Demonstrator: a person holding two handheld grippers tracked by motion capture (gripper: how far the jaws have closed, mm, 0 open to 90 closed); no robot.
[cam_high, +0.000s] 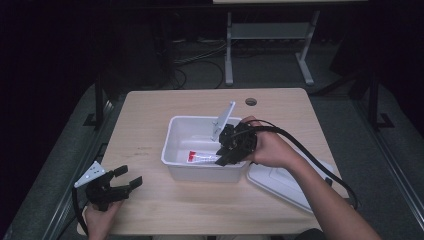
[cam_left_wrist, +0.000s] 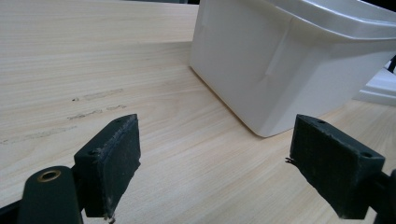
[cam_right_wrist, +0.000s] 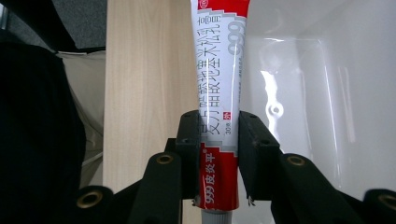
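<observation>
Tube (cam_right_wrist: 218, 116) of cream, red and white with printed letters, is pinched tight near its cap end in the right claw (cam_high: 223, 157). The tube hangs inside the white tub (cam_high: 176, 134), low down near its front wall. The tub sits in the middle of the surface (cam_high: 150, 120).

The right hand (cam_high: 267, 147) reaches in over the tub's right rim. The wrist is bent so the claw points down and to the left into the tub. A black cable (cam_high: 310, 160) runs back along the forearm toward the near right corner.

The left claw (cam_high: 126, 181) rests near the near left corner of the surface, well apart from the tub. Its jaws are spread wide with nothing between them, and they point toward the tub's side. The left hand (cam_high: 100, 217) holds it from below, right at the near edge.

A white lid (cam_high: 280, 182) lies flat just beside the tub, toward the near right corner.

The surface is pale wood with a small round hole (cam_high: 251, 101) near its far edge. The room around it is dark, with a grey floor (cam_high: 260, 70) and the legs of a white stand (cam_high: 230, 50) behind the far edge.
</observation>
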